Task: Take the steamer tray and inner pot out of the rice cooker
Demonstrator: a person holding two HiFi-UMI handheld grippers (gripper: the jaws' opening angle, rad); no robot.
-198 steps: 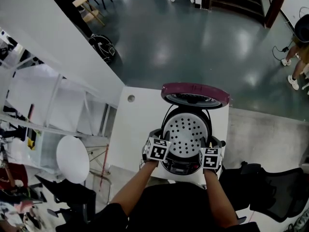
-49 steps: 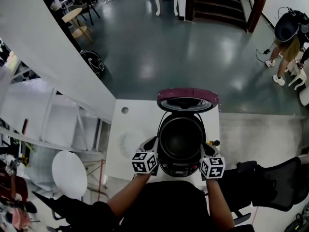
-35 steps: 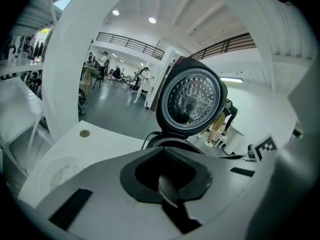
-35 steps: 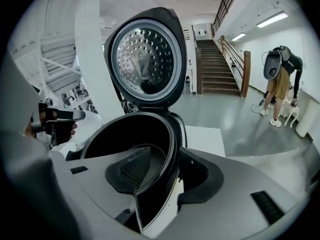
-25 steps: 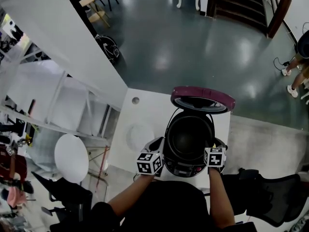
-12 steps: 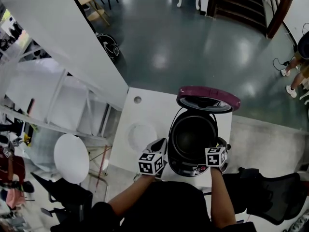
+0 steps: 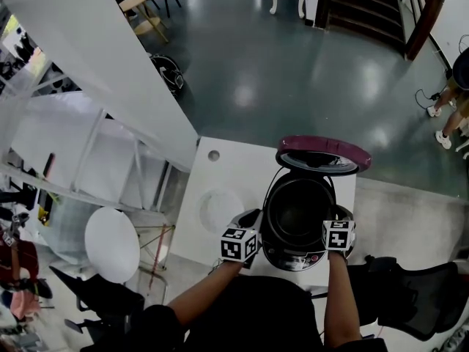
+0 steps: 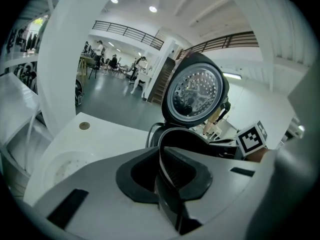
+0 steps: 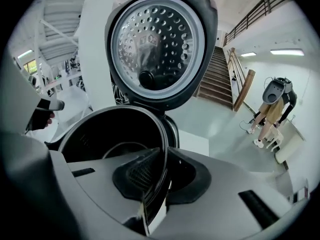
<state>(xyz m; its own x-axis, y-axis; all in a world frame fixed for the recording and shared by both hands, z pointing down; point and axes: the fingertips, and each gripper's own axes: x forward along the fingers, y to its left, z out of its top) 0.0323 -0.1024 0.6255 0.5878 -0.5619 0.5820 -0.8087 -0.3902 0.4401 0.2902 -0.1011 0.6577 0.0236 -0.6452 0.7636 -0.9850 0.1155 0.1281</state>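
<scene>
White table (image 7: 220,163) below me carries the rice cooker (image 7: 293,257) toward its near right corner. The cooker's lid (image 7: 322,151) is swung up at the far side, and the steamer tray (image 7: 220,210) already lies on the bare top just left of the cooker. What is left to take out is the inner pot (image 7: 299,210), seated down in the cooker.

The left gripper (image 8: 162,166) is clamped tight on the pot's thin left rim. The right gripper (image 9: 160,171) has just been closing its jaws and now pinches the right rim between its pads.

My worry is that thin, smooth lip. With so little metal in each grip, the pot could slide out once its weight comes on. If I raise one hand faster than the other, I expect the pot to tilt and jam against the cooker wall. That might drag the whole cooker, which sits close to the near table edge. Lifting too far back could knock the raised lid. The tray also fills the obvious set-down spot on the left, so I would have to steer clear of it.
</scene>
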